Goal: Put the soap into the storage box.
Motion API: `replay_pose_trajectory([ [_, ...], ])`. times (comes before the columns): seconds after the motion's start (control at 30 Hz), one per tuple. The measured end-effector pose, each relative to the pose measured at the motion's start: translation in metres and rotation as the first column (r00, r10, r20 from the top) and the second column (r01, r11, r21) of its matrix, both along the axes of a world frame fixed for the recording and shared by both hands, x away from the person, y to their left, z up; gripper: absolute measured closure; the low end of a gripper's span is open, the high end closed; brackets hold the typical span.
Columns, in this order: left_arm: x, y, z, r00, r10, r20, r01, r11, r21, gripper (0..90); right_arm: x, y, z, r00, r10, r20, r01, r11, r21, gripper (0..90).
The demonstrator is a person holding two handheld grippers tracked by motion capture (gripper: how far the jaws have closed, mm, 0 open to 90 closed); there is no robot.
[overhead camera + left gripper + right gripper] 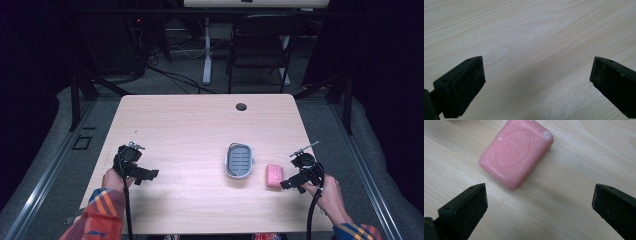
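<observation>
On the pale wooden table (190, 125) we see a pink bar of soap (273, 175) lying flat, just right of a grey slotted soap dish (239, 160) and apart from it. Our right gripper (289, 183) sits just beside the soap — its jaws spread wide, nothing between them, the bar (516, 153) ahead of the tips and nearer the left jaw. Our left gripper (145, 175) hangs well apart over bare wood, jaws likewise spread and empty.
</observation>
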State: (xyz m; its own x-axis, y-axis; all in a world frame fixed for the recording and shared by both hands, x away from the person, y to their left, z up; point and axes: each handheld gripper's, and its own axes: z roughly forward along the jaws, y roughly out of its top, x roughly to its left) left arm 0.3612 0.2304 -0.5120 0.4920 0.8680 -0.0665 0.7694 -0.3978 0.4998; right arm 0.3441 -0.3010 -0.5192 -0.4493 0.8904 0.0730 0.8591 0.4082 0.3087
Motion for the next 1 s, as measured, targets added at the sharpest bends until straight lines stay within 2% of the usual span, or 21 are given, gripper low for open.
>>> replay_pose_trajectory([
  [0.07, 0.000, 0.000, 0.000, 1.0000, 0.002, 0.000, -0.002, 1.0000, -0.001, 0.0, 0.000, 0.003, -0.001, 0.9997, -0.016, 0.018, 0.016, 1.000, 0.011, 0.0],
  [0.13, 0.001, -0.001, -0.001, 1.0000, -0.001, -0.003, 0.001, 1.0000, 0.001, 0.0, 0.002, 0.005, 0.002, 0.9999, 0.013, -0.004, -0.013, 1.000, -0.006, 0.0],
  [0.17, 0.001, -0.001, -0.001, 1.0000, -0.005, -0.002, 0.005, 1.0000, 0.004, 0.0, 0.002, 0.006, 0.002, 0.9999, 0.008, -0.008, -0.008, 1.000, -0.004, 0.0],
  [0.27, 0.002, -0.003, -0.001, 0.9999, -0.010, -0.004, 0.010, 0.9999, 0.004, 0.0, 0.002, 0.008, 0.002, 0.9998, 0.012, 0.016, -0.012, 1.000, -0.001, 0.0],
  [0.3, 0.002, -0.004, -0.001, 0.9999, -0.014, -0.002, 0.014, 0.9999, 0.007, 0.0, 0.003, 0.008, 0.003, 0.9997, 0.023, 0.007, -0.023, 1.000, -0.011, 0.0],
  [0.37, 0.003, -0.005, -0.001, 0.9998, -0.018, -0.004, 0.018, 0.9998, 0.008, 0.0, 0.003, 0.011, 0.003, 0.9998, 0.017, 0.010, -0.017, 1.000, 0.017, 0.0],
  [0.4, 0.003, -0.005, -0.001, 0.9998, -0.021, -0.005, 0.021, 0.9997, 0.008, 0.0, 0.003, 0.011, 0.003, 0.9997, 0.021, 0.011, -0.021, 1.000, 0.000, 0.0],
  [0.47, 0.003, -0.006, -0.001, 0.9998, -0.022, -0.004, 0.022, 0.9997, 0.008, 0.0, 0.003, 0.014, 0.002, 0.9996, -0.002, 0.027, 0.001, 1.000, 0.024, 0.0],
  [0.5, 0.004, -0.007, -0.001, 0.9997, -0.023, -0.005, 0.023, 0.9997, 0.008, 0.0, 0.005, 0.013, 0.004, 0.9996, 0.021, 0.019, -0.021, 1.000, -0.003, 0.0],
  [0.8, 0.005, -0.009, -0.001, 0.9995, -0.032, -0.007, 0.032, 0.9995, 0.004, 0.0, 0.012, 0.020, 0.002, 0.9995, 0.028, 0.015, -0.028, 1.000, -0.008, 0.0],
  [0.93, 0.005, -0.009, -0.001, 0.9995, -0.031, -0.007, 0.031, 0.9995, -0.003, 0.0, 0.015, 0.027, -0.002, 0.9998, 0.011, 0.013, -0.011, 1.000, 0.005, 0.0],
  [0.97, 0.005, -0.009, -0.001, 0.9995, -0.031, -0.007, 0.031, 0.9995, -0.003, 0.0, 0.017, 0.027, -0.001, 0.9995, 0.033, 0.002, -0.033, 0.999, -0.010, 0.0],
  [1.0, 0.005, -0.009, -0.001, 0.9995, -0.031, -0.007, 0.031, 0.9995, -0.003, 0.0, 0.017, 0.029, -0.003, 0.9997, 0.009, 0.021, -0.009, 1.000, 0.010, 0.0],
])
